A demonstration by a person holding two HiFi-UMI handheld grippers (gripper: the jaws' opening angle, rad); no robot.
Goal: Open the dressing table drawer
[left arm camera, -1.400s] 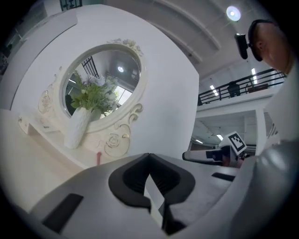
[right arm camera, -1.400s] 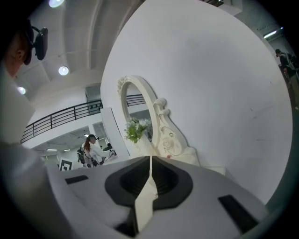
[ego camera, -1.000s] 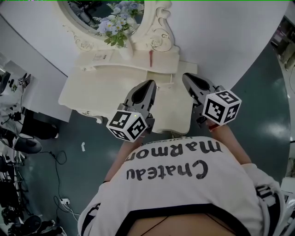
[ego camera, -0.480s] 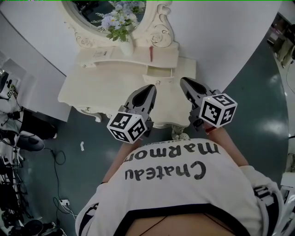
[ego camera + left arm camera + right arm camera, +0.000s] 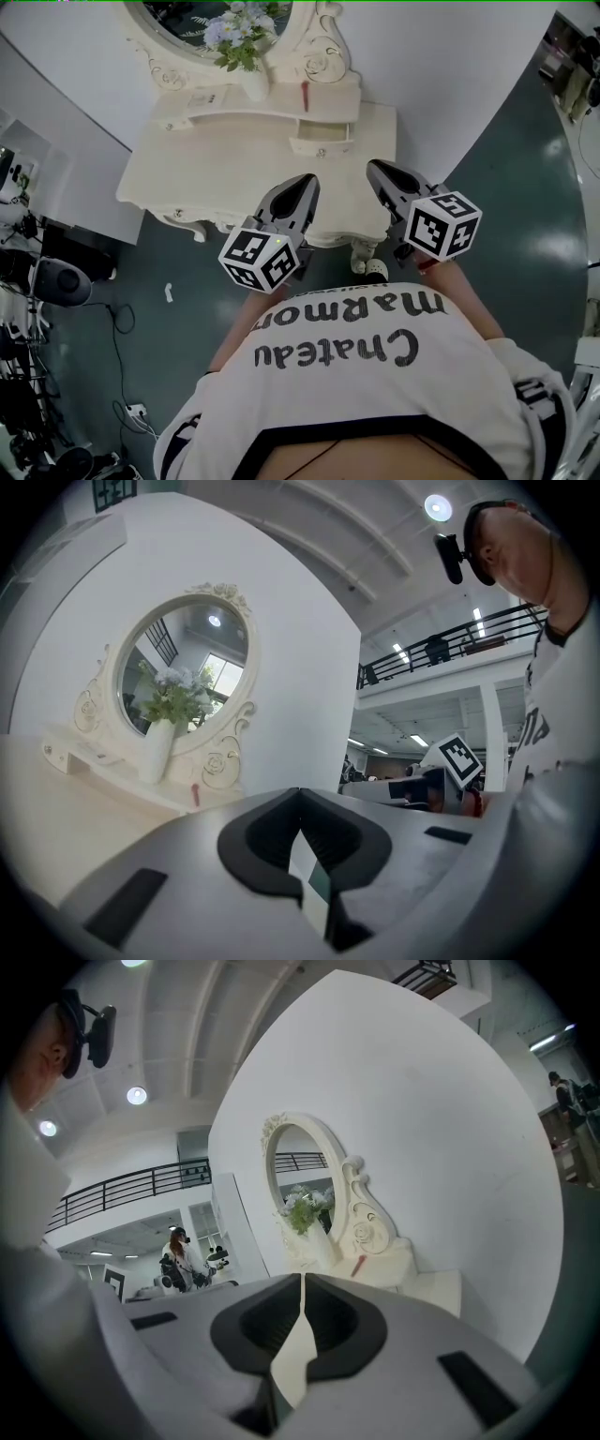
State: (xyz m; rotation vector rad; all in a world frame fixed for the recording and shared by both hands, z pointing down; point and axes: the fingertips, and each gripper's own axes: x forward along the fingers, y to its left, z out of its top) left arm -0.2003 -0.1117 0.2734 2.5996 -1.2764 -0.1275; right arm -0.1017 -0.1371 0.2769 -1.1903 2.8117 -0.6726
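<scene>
While both jaw pairs are pressed together with nothing between them, the left gripper and the right gripper point side by side toward the dressing table, slightly apart from each other. Each one's own view shows its dark pads meeting along a thin seam, with only the cream table and the white wall beyond. From the head view, the left gripper's tip lies over the tabletop's front edge near the middle. The right gripper's tip lies over the same edge toward the front right corner. Neither touches anything.

Just beyond them, a small drawer with a round knob sits under the raised shelf along the table's back edge, on the right half. Both tips are well short of it. Whether it is pulled out at all I cannot tell from this angle.

On the shelf, a white vase of pale flowers stands near the middle, with a slim red object lying to its right. Behind them rises an oval mirror in a carved frame, backed by a curved white wall. Left of the table, cables and a power strip lie on the dark floor.
</scene>
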